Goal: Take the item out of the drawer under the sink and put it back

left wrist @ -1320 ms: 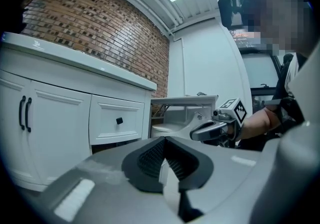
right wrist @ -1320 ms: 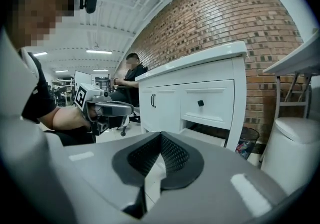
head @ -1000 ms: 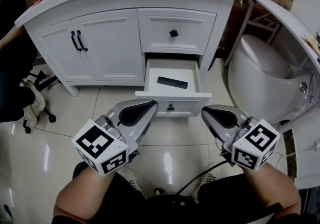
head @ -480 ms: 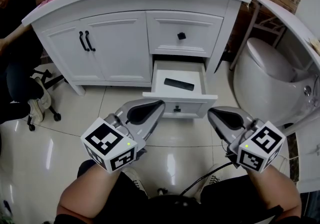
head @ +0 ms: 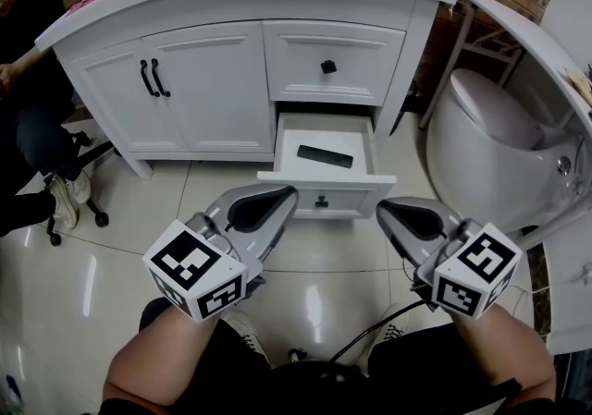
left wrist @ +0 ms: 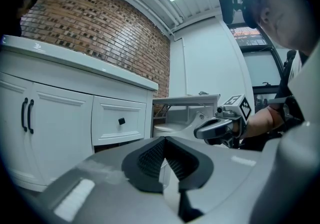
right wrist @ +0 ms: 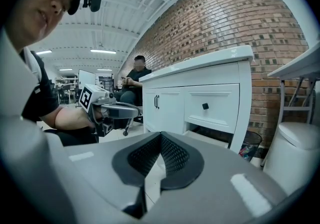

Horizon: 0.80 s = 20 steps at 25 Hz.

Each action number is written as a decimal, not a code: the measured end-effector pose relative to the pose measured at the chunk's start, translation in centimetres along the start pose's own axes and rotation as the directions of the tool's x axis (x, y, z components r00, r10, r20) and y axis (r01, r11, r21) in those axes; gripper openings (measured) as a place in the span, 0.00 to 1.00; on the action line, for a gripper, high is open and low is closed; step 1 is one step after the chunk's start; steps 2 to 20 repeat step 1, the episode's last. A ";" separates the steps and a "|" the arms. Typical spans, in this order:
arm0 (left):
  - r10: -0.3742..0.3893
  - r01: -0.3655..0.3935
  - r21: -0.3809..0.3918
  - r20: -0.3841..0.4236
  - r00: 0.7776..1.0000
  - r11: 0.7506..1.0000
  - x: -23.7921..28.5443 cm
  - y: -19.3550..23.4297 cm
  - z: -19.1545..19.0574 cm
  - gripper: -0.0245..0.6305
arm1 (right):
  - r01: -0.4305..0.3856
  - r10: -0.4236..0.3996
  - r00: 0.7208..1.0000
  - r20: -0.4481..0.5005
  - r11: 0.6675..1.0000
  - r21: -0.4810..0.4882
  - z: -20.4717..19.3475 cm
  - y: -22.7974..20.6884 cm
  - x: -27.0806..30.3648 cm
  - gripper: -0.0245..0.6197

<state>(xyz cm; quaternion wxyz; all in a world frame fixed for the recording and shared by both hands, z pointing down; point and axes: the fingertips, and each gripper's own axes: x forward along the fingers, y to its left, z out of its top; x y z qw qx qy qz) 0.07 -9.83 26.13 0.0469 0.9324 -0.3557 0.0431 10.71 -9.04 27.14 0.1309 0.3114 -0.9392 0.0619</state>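
Lying in the drawer: a flat black item (head: 325,156), set slantwise on the drawer bottom, with nothing touching it.
Drawer: the lower drawer (head: 356,193) of the white vanity (head: 213,117) stands open over the tiled floor (head: 120,219). The upper drawer (head: 296,62) above it is closed.
Left side: the left tool (head: 276,201) is clenched, its pads meeting with nothing between them. It is held in front of the open drawer's left corner, not touching it.
Right side: the right tool (head: 393,213) is also clenched on nothing. It is held just right of the drawer front, apart from it.
Tools together: side by side, well apart, both pointing toward the vanity.
Cabinet doors: two doors (head: 199,94) with black handles, shut, to the left of the drawers.
Surroundings: a white toilet (head: 490,145) right of the vanity, and a seated person (head: 28,62) at the left edge.
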 end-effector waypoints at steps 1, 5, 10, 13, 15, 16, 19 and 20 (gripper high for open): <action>0.000 0.000 0.000 0.001 1.000 1.000 0.0 0.0 0.0 0.05 | -0.001 0.001 1.000 -0.001 1.000 -0.001 0.0 0.0 0.0 0.05; 0.000 0.000 0.000 0.001 1.000 1.000 0.0 0.0 0.0 0.05 | -0.001 0.001 1.000 -0.001 1.000 -0.001 0.0 0.0 0.0 0.05; 0.000 0.000 0.000 0.001 1.000 1.000 0.0 0.0 0.0 0.05 | -0.001 0.001 1.000 -0.001 1.000 -0.001 0.0 0.0 0.0 0.05; 0.000 0.000 0.000 0.001 1.000 1.000 0.0 0.0 0.0 0.05 | -0.001 0.001 1.000 -0.001 1.000 -0.001 0.0 0.0 0.0 0.05; 0.000 0.000 0.000 0.001 1.000 1.000 0.0 0.0 0.0 0.05 | -0.001 0.001 1.000 -0.001 1.000 -0.001 0.0 0.0 0.0 0.05; 0.000 0.000 0.000 0.001 1.000 1.000 0.0 0.0 0.0 0.05 | -0.001 0.001 1.000 -0.001 1.000 -0.001 0.0 0.0 0.0 0.05; 0.000 0.000 0.000 0.001 1.000 1.000 0.0 0.0 0.0 0.05 | -0.001 0.001 1.000 -0.001 1.000 -0.001 0.0 0.0 0.0 0.05; 0.000 0.000 0.000 0.001 1.000 1.000 0.0 0.0 0.0 0.05 | -0.001 0.001 1.000 -0.001 1.000 -0.001 0.0 0.0 0.0 0.05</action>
